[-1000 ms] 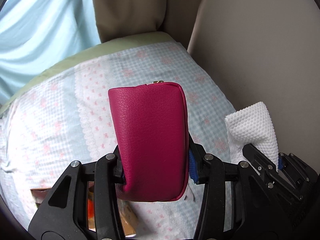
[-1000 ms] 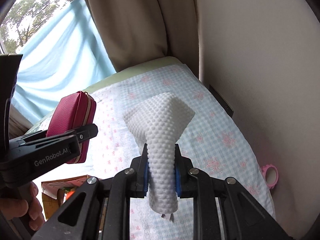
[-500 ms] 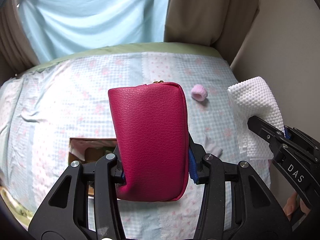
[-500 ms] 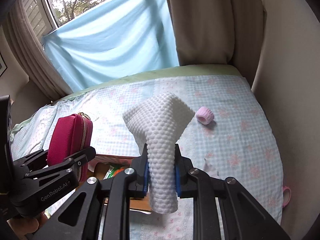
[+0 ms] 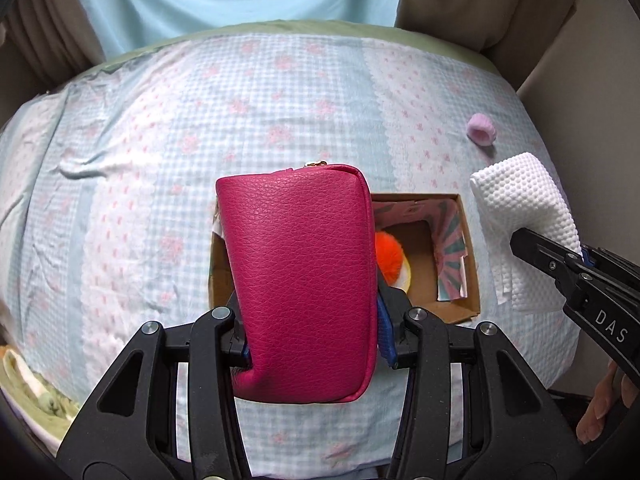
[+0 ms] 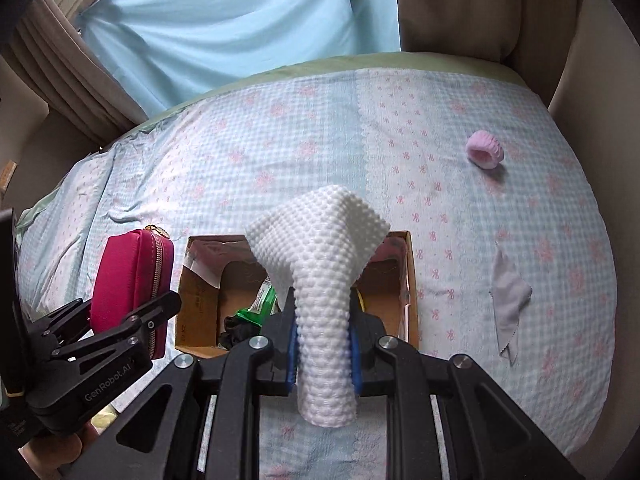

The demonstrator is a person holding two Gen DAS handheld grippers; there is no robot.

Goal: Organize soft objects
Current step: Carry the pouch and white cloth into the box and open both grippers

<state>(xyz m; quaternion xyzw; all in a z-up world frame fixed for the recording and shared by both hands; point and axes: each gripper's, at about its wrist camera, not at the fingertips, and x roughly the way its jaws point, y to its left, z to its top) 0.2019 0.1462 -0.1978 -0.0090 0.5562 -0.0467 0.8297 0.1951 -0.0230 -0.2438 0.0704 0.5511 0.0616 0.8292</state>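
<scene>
Above bed (image 5: 160, 140): left gripper (image 5: 312, 344) clamping pouch (image 5: 300, 280).

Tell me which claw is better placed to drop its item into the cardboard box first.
Probably the right claw: its white cloth hangs over the open box, while the left claw's pink pouch sits beside it.

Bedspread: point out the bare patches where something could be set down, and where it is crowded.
Free: the wide stretch of bedspread between the cardboard box and the blue curtain, and the left side beyond the magenta pouch. Crowded: the box interior, already holding items, and the right side with the pink knitted ring and grey cloth.
</scene>
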